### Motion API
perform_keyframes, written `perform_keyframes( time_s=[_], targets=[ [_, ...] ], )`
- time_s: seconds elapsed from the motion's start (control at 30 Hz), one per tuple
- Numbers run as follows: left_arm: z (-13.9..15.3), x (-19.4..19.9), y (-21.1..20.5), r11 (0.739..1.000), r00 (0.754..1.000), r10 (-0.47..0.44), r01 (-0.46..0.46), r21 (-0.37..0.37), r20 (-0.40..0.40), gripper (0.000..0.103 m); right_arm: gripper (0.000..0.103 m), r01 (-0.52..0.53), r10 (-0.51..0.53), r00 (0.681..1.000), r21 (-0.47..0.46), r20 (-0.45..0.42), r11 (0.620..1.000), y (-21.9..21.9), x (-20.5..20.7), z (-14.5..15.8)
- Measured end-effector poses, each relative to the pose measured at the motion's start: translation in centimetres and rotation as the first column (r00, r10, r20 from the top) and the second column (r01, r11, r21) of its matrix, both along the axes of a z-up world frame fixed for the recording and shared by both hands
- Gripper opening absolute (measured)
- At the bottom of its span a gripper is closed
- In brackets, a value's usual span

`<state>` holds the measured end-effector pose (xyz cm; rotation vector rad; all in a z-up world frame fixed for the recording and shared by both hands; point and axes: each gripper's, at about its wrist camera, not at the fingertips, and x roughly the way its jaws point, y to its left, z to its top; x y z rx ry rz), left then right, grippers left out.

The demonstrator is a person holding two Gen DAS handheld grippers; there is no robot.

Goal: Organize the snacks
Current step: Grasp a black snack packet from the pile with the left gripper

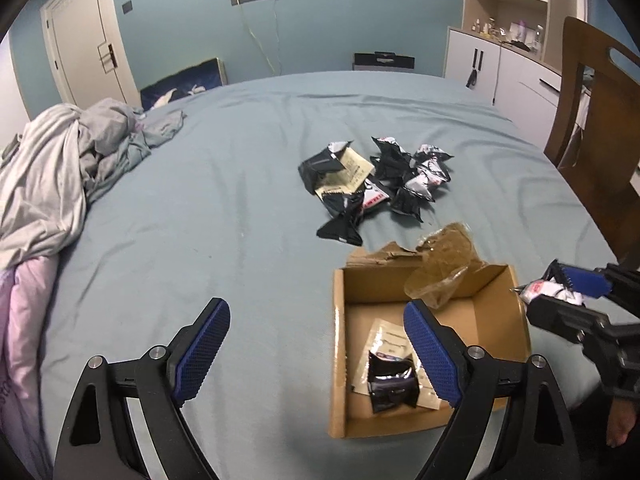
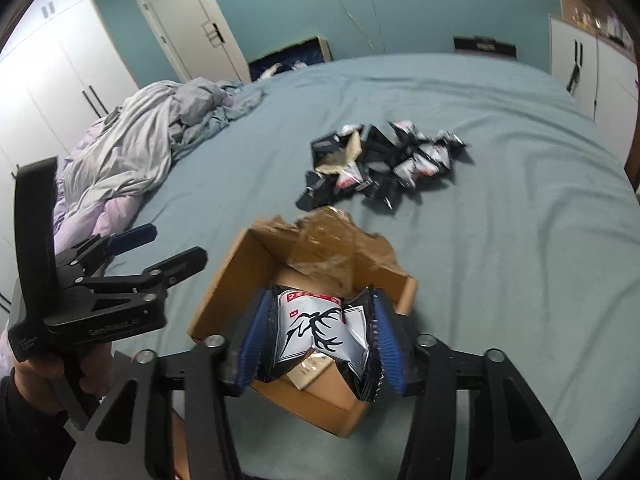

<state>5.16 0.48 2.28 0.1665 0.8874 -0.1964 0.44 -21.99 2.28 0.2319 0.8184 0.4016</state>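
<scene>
A pile of black and white snack packets [image 1: 380, 176] lies on the blue-grey bed; it also shows in the right wrist view [image 2: 384, 166]. An open cardboard box [image 1: 338, 360] sits nearer, holding a black packet [image 1: 392, 384] on a white sachet. My left gripper [image 1: 316, 356] is open and empty, over the box's left wall. My right gripper [image 2: 320, 340] is shut on a white snack packet with a black deer print [image 2: 316, 332], held above the box [image 2: 224, 280]. It also shows at the right edge of the left wrist view [image 1: 560, 292].
Crumpled grey and pink bedding [image 1: 60, 168] lies on the bed's left side. A wooden chair [image 1: 596, 128] stands at the right. Torn brown tape and plastic [image 1: 444, 264] hang over the box's far flap. White cabinets [image 1: 496, 60] stand behind.
</scene>
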Motion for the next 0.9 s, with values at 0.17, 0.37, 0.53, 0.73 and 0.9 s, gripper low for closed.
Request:
perform_keyframes(
  time_s=[0.17, 0.37, 0.53, 0.73, 0.9],
  targets=[
    [0.2, 0.0, 0.2, 0.999, 0.999, 0.018, -0.019, 0.026, 0.034, 0.09, 0.088, 0.096, -0.098, 0.99, 0.023, 0.102, 0.995, -1.2, -1.1, 0.5],
    [-0.4, 0.8, 0.7, 0.999, 0.999, 0.041, -0.041, 0.02, 0.016, 0.093, 0.091, 0.19, -0.192, 0.976, 0.031, 0.104, 0.981, -3.9, -0.5, 1.0],
    [-1.3, 2.6, 0.5, 0.999, 0.999, 0.03, -0.029, 0.023, -0.028, 0.093, 0.091, 0.182, -0.183, 0.982, 0.03, 0.036, 0.983, -5.1, 3.2, 1.0],
    [-2.0, 7.7, -1.4, 0.999, 0.992, -0.031, 0.032, 0.011, -0.119, 0.094, 0.091, 0.222, -0.222, 0.975, -0.008, -0.022, 0.975, -5.0, 9.0, 1.5],
    [-3.7, 14.4, -4.4, 0.998, 0.978, -0.056, 0.061, 0.018, -0.203, 0.094, 0.091, 0.211, -0.213, 0.974, -0.032, -0.076, 0.977, -4.6, 13.4, 0.2]
  ],
)
